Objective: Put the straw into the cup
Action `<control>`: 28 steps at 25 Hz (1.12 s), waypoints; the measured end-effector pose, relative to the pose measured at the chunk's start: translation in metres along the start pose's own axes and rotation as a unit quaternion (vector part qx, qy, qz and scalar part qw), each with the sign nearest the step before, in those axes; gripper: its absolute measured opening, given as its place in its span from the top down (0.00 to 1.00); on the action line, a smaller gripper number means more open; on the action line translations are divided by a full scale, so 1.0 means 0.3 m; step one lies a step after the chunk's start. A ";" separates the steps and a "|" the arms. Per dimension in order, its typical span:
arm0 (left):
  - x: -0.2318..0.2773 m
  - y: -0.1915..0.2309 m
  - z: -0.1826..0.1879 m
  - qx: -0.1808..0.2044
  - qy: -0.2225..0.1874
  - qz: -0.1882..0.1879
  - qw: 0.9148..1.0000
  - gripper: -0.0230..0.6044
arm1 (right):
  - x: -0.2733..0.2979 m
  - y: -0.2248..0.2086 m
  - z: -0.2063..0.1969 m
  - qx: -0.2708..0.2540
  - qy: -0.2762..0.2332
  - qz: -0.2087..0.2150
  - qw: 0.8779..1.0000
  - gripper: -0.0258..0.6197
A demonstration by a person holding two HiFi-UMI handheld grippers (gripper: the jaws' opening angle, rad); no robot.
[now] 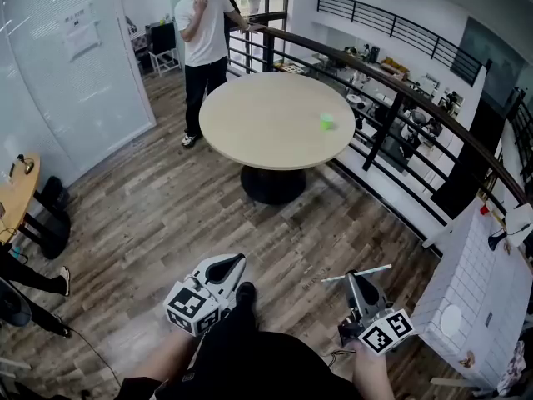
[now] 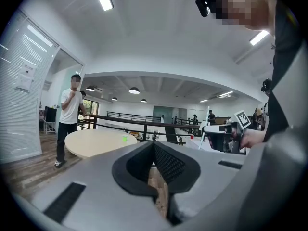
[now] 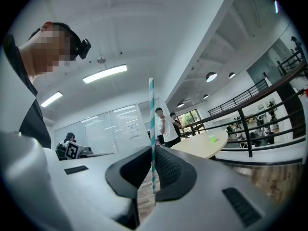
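The worktop [image 1: 266, 123] is showing a smooth, matt, pale top above a floor [image 1: 150, 215] of grained wood planks, while the right gripper [image 3: 152, 150] is showing matt grey plastic and ribbed black pads [image 3: 169, 170] against a paper-like striped straw [image 3: 151, 109].

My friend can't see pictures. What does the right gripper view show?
The right gripper is shut on a teal-and-white striped straw that runs straight up the picture. Far behind it, a small green cup sits on a round table, with two people standing beside it.
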State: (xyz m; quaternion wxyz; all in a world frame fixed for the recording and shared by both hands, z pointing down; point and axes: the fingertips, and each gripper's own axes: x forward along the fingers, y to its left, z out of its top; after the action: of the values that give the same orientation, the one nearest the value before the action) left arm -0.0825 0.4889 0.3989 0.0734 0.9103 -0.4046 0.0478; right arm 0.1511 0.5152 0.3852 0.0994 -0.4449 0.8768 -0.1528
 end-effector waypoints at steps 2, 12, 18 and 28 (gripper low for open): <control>0.043 0.026 0.001 -0.003 -0.001 -0.007 1.000 0.95 | 0.032 -0.029 0.004 0.003 0.001 -0.004 1.000 0.91; 0.316 0.279 0.044 -0.014 -0.014 -0.027 0.999 0.95 | 0.304 -0.214 0.064 -0.006 -0.001 -0.031 0.999 0.91; 0.474 0.488 0.123 -0.012 -0.016 -0.037 0.999 0.95 | 0.542 -0.319 0.145 -0.012 -0.009 -0.039 0.999 0.91; 0.666 0.788 0.189 -0.015 -0.019 -0.052 0.998 0.95 | 0.895 -0.428 0.165 -0.012 -0.001 -0.046 0.999 0.91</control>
State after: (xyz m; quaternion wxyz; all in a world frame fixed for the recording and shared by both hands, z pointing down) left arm -0.1234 0.1769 0.3949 0.0820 0.9298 -0.3582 0.0204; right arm 0.1058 0.2170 0.3745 0.0874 -0.4865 0.8570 -0.1460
